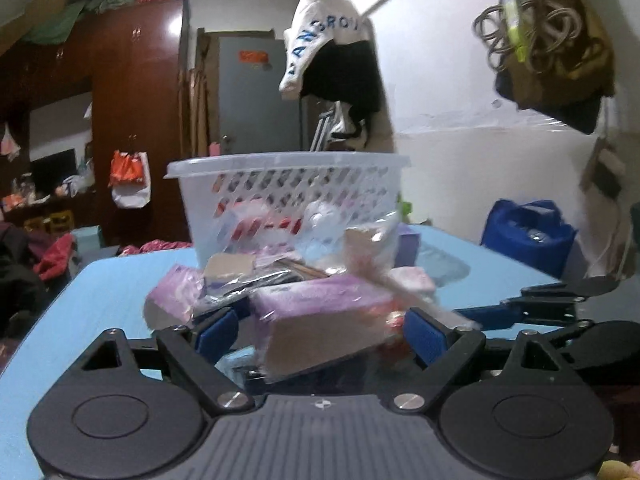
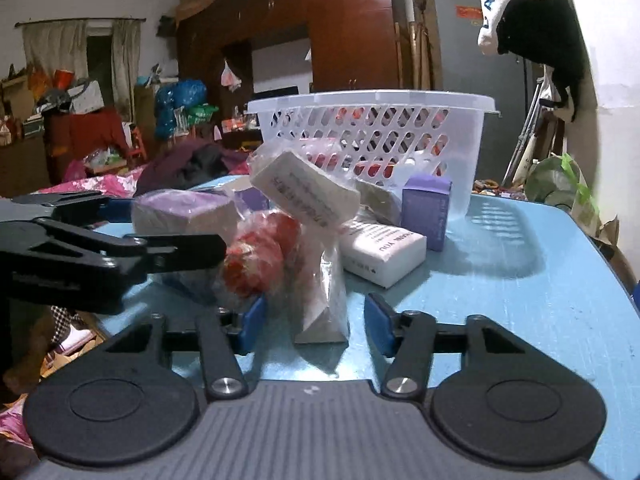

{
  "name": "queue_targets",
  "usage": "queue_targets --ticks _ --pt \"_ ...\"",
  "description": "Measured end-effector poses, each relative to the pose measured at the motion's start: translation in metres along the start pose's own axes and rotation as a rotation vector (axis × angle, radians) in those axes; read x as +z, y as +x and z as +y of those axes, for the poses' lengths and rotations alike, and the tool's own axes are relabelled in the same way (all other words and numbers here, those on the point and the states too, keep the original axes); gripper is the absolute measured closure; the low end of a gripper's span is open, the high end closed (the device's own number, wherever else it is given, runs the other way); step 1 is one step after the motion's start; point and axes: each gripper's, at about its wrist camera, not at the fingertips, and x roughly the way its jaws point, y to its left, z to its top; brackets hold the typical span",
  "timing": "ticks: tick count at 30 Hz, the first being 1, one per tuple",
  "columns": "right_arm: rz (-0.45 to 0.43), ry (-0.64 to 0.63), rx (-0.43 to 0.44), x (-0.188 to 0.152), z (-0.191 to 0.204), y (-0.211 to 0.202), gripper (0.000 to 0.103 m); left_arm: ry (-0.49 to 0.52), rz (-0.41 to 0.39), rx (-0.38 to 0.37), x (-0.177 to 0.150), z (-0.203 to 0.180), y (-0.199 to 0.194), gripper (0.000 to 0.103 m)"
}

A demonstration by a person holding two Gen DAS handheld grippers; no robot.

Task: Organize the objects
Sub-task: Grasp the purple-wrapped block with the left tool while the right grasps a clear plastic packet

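Observation:
A pile of small packages lies on the blue table (image 2: 540, 320) in front of a white slotted basket (image 2: 372, 128), which holds some items. My left gripper (image 1: 320, 330) is open, its blue pads on either side of a purple-topped box in clear wrap (image 1: 320, 320). My right gripper (image 2: 316, 322) is open around the foot of a clear plastic bag (image 2: 320, 292) holding a beige box (image 2: 308, 192). Red-wrapped items (image 2: 260, 252), a white box (image 2: 384, 252) and a purple box (image 2: 426, 212) lie close by. The left gripper (image 2: 100, 252) shows at the left of the right wrist view.
The basket also shows in the left wrist view (image 1: 288, 196), at the table's far side. A blue bag (image 1: 528, 236) stands beyond the table's right edge. Clothes hang on the wall (image 1: 336, 64). A cluttered room with a brown wardrobe (image 2: 344, 32) lies behind.

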Motion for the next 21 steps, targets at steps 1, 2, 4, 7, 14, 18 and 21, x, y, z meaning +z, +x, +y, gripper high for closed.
queue_targets --ticks 1,2,4,7,14,18,21 --pt "-0.007 -0.007 -0.005 -0.001 0.0 -0.001 0.061 -0.006 0.002 0.007 -0.001 0.003 0.001 0.013" --pt "-0.008 -0.008 -0.012 -0.002 0.0 -0.001 0.065 -0.017 0.003 0.004 -0.001 0.006 0.001 0.019" --pt "-0.009 0.002 -0.004 -0.003 -0.004 -0.005 0.067 -0.04 -0.006 -0.012 -0.002 0.012 0.0 0.029" --pt "-0.019 0.011 -0.015 -0.004 -0.007 -0.013 0.068 -0.048 -0.027 -0.012 -0.003 0.015 -0.002 0.029" --pt "-0.069 0.036 -0.046 0.0 -0.018 -0.028 0.068 -0.052 -0.085 -0.009 0.0 0.02 -0.011 0.029" --pt "-0.083 0.059 -0.069 0.001 -0.026 -0.033 0.068 -0.071 -0.1 -0.01 0.002 0.025 -0.014 0.029" --pt "-0.083 0.077 -0.095 0.001 -0.033 -0.035 0.068 -0.078 -0.106 0.0 0.003 0.027 -0.015 0.029"
